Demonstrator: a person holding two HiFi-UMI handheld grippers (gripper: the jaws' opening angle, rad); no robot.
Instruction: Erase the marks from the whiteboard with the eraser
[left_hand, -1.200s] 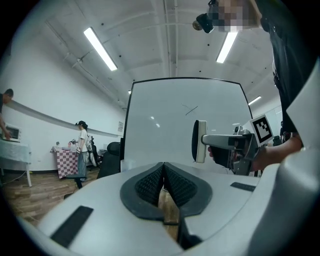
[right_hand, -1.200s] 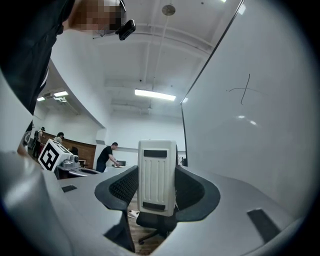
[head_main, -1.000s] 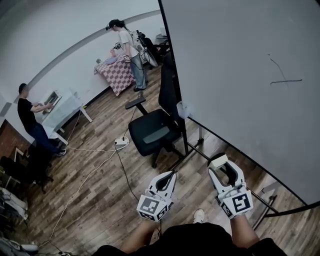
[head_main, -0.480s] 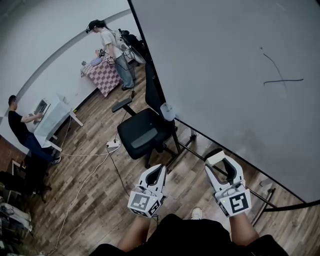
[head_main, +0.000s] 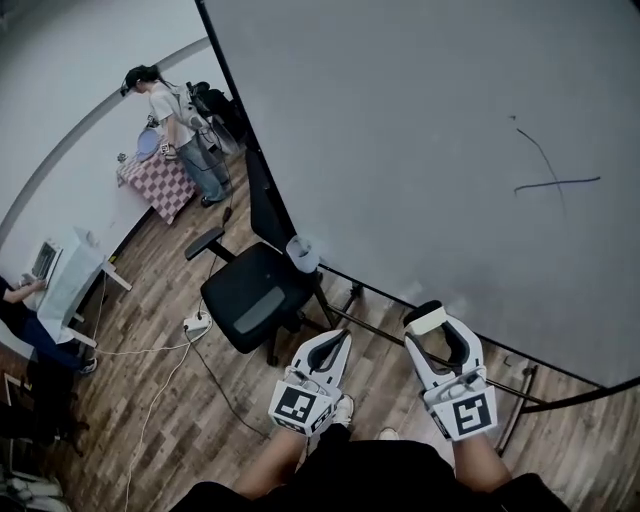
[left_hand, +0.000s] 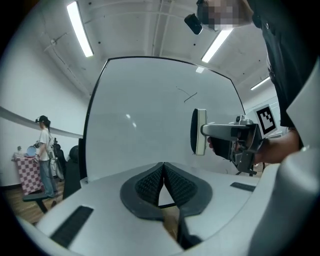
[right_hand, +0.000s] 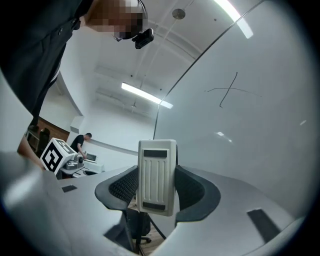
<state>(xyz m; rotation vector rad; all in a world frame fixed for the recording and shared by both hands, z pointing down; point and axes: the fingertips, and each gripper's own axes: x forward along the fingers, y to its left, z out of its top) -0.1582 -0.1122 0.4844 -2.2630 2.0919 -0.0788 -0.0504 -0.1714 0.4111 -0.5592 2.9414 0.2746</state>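
The whiteboard (head_main: 420, 140) fills the upper right of the head view, with a crossed pair of thin dark marks (head_main: 550, 172) on its right side. My right gripper (head_main: 433, 327) is low in front of the board, shut on a pale eraser (head_main: 427, 319) that stands upright between its pads (right_hand: 192, 189). In the right gripper view the eraser (right_hand: 157, 170) is centred, and the marks (right_hand: 230, 90) lie up and to the right. My left gripper (head_main: 340, 343) hangs beside it, shut and empty. The left gripper view shows the eraser (left_hand: 199, 131) and the marks (left_hand: 186, 95).
A black office chair (head_main: 250, 295) stands just left of the board's black stand (head_main: 420, 335) with a power strip (head_main: 195, 323) on the wood floor. Far left, one person (head_main: 185, 125) stands by a checked table and another (head_main: 25, 330) sits at a white desk.
The head view has swung, so the chair and the people have slid left and the board fills more of the picture. Both grippers keep their pose, the right one with the eraser.
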